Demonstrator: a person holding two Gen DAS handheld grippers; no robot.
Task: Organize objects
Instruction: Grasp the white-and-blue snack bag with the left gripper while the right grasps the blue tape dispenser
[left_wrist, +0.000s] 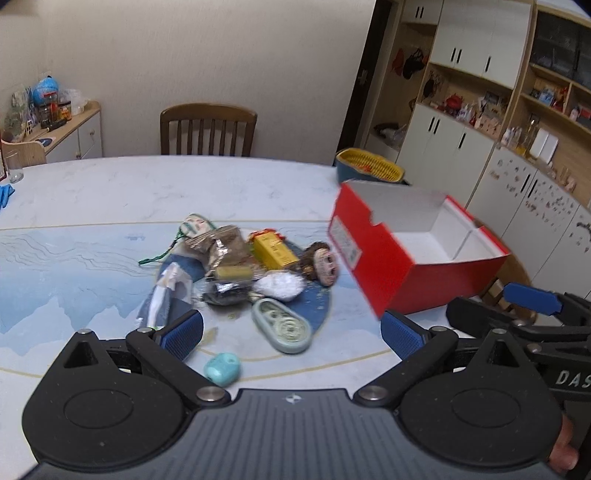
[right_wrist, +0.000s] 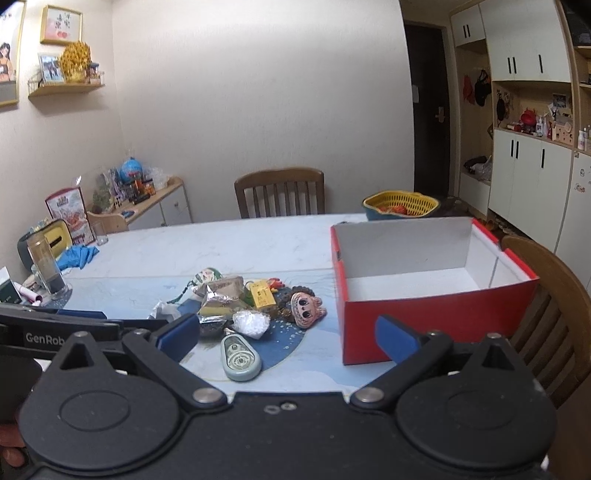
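Note:
A pile of small objects lies mid-table: a yellow box (left_wrist: 274, 251) (right_wrist: 261, 294), a doll-face charm (left_wrist: 325, 264) (right_wrist: 305, 304), a foil packet (left_wrist: 226, 247) (right_wrist: 221, 295), a white fluffy item (left_wrist: 280, 285) (right_wrist: 251, 323), a grey-green oval case (left_wrist: 282, 325) (right_wrist: 239, 356) and a turquoise block (left_wrist: 222, 369). An empty red shoebox (left_wrist: 406, 269) (right_wrist: 436, 314) stands to the right. My left gripper (left_wrist: 291, 334) is open above the table before the pile. My right gripper (right_wrist: 286, 336) is open, near the oval case and box.
A yellow basket (left_wrist: 369, 168) (right_wrist: 400, 204) sits beyond the box. Wooden chairs stand at the far side (right_wrist: 280, 192) and at the right (right_wrist: 554, 302). A glass (right_wrist: 46, 269), blue gloves (right_wrist: 79, 254) and clutter occupy the table's left end. Cabinets line the right wall.

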